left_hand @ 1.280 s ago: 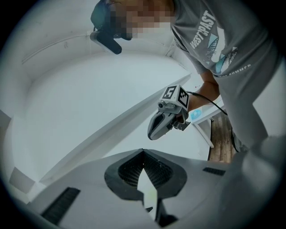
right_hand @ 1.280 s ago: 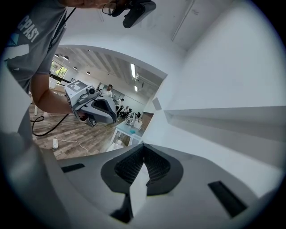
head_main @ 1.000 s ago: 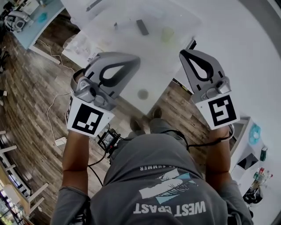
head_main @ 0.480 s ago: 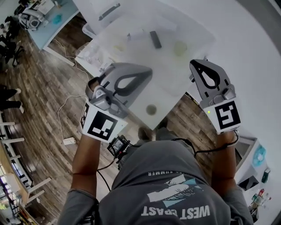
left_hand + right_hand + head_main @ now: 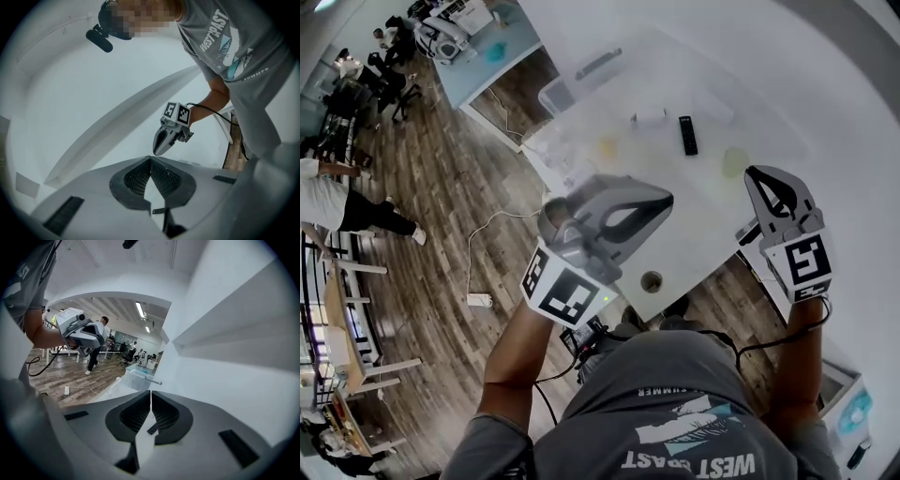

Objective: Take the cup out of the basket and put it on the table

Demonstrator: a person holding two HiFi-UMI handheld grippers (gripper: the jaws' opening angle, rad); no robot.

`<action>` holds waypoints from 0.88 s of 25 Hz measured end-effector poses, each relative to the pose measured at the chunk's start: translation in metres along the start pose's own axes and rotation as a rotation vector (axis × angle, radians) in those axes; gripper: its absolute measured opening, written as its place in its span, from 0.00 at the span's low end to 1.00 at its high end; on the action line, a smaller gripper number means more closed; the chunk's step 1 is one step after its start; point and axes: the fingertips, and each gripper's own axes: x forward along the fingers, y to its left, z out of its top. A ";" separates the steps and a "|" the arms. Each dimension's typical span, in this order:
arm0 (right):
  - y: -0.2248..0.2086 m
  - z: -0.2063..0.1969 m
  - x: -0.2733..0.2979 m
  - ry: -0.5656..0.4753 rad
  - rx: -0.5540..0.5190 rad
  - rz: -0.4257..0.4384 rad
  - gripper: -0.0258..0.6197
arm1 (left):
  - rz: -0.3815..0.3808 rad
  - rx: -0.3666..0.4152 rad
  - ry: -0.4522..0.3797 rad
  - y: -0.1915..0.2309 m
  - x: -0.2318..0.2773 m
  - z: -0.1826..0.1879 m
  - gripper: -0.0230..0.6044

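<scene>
Left gripper (image 5: 150, 159) jaws pressed together; right gripper (image 5: 150, 393) jaws just cracking apart; both empty. One flat black remote (image 5: 687, 135) on white table (image 5: 689, 220).

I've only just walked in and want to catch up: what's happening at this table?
A person stands at the white table with a gripper in each hand. The left gripper is shut and empty. The right gripper holds nothing either; its jaws have just been opening and stand a slit apart. Both hover by the table's near end, and nothing on it is touched yet.
</scene>
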 end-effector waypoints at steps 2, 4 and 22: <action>-0.009 -0.002 0.007 0.002 0.007 0.015 0.08 | 0.017 -0.001 0.018 0.002 0.001 0.003 0.05; -0.014 -0.006 0.020 0.007 0.013 0.034 0.08 | 0.030 -0.003 0.038 0.005 0.000 0.001 0.05; -0.038 -0.152 0.163 0.539 0.054 0.198 0.22 | 0.013 -0.101 0.038 0.026 0.016 -0.060 0.05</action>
